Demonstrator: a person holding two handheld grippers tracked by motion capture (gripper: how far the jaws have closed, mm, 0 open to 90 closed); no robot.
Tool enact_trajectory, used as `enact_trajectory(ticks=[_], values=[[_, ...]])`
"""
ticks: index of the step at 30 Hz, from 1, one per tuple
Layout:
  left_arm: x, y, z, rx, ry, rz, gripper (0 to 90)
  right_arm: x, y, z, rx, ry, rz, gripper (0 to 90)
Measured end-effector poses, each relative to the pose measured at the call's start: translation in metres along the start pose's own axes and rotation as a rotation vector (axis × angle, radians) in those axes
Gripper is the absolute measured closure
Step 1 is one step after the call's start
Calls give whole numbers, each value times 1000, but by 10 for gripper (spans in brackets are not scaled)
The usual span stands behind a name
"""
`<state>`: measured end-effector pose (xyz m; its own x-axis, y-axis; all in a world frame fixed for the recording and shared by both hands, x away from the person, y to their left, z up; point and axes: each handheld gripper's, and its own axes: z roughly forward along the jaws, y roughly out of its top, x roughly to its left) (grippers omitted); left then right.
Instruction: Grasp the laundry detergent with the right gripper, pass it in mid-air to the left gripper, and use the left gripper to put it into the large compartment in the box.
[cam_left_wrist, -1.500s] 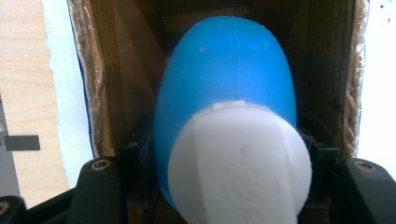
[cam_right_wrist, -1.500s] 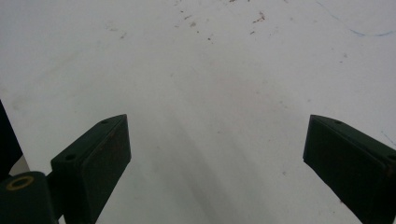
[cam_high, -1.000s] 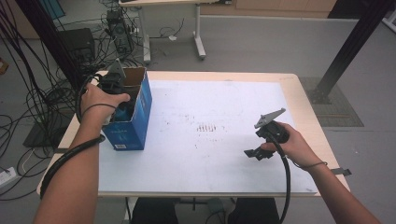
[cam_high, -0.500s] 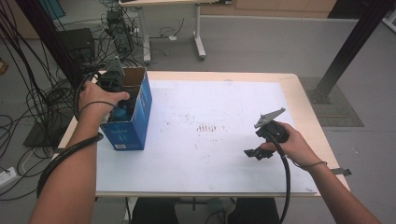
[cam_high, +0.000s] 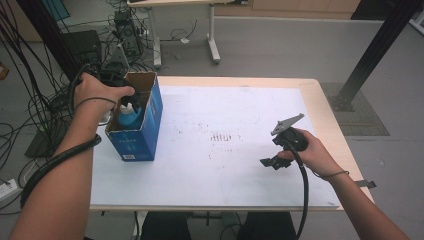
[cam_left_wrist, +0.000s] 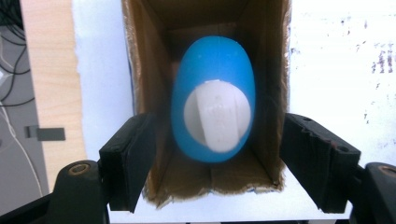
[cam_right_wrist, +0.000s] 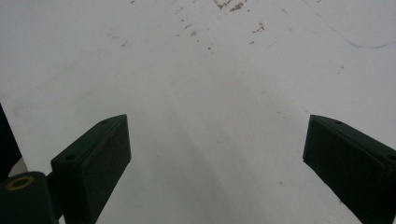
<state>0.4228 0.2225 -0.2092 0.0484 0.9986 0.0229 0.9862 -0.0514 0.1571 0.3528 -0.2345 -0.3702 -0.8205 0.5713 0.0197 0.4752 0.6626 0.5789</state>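
Blue bottle with white cap sits upright inside the open blue cardboard box, upper left of the high view, at the table's left edge. Looks like it was just dropped in for packing. Left gripper hangs straight above the box mouth, looking down on the cap; its jaws have just been opening and now stand apart either side of the bottle, pads not touching it, nothing held. Right gripper rests low over the white mat, centre right, jaws wide and empty, seemingly idle.
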Motion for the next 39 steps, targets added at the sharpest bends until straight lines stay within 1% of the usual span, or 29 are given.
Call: enact_trajectory(ticks=[3, 5, 8, 10, 14, 16, 18, 19, 20, 21, 22, 23, 25, 27, 31, 33, 36, 37, 39], values=[[-4, -1, -7, -6, 4, 16, 244, 0, 2, 0, 2, 1, -3, 78], [-5, -1, -12, -12, 0, 17, 227, 1, 3, 0, 2, 0, -4, 78], [-8, -3, -21, -33, 10, 26, 198, 2, 6, -1, 4, -1, -9, 77], [-12, -4, -26, -45, 4, 35, 167, 2, 7, -1, 2, -2, -8, 78], [-18, -6, -34, -47, -6, 55, 128, 2, 6, -2, 5, -5, -4, 78], [-22, -8, -35, -33, -9, 72, 100, 1, 6, -2, 7, -6, -6, 78], [-26, -9, -36, -26, -6, 74, 95, 1, 6, -3, 5, -6, -5, 78], [-29, -10, -36, -29, 8, 76, 92, 1, 6, -3, 5, -6, -4, 78], [-31, -11, -35, -20, 24, 78, 65, 1, 6, -3, 6, -8, -5, 78], [-33, -11, -35, -18, 28, 81, 35, 1, 6, -3, 6, -8, -3, 78], [-35, -12, -35, -19, 26, 85, 40, 1, 5, -3, 4, -7, -2, 78], [-37, -13, -36, -14, 18, 98, 49, 1, 5, -3, 4, -7, -1, 78], [-42, -14, -36, -8, 15, 105, 44, 1, 5, -3, 4, -9, 1, 78], [-45, -15, -37, -5, 11, 121, 45, 1, 5, -3, 4, -8, 4, 78], [-57, -19, -37, 5, -11, 150, 44, 0, 4, -3, 10, -8, 3, 78], [-63, -20, -36, 20, -15, 168, 46, -1, 4, -3, 14, -7, 3, 78], [-75, -22, -34, 50, -23, 209, 45, -2, 4, -4, 14, -11, 6, 78], [-81, -23, -33, 60, -35, 227, 46, -3, 4, -4, 14, -12, 6, 78], [-89, -24, -31, 61, -41, 250, 45, -3, 4, -5, 17, -10, 13, 77]])
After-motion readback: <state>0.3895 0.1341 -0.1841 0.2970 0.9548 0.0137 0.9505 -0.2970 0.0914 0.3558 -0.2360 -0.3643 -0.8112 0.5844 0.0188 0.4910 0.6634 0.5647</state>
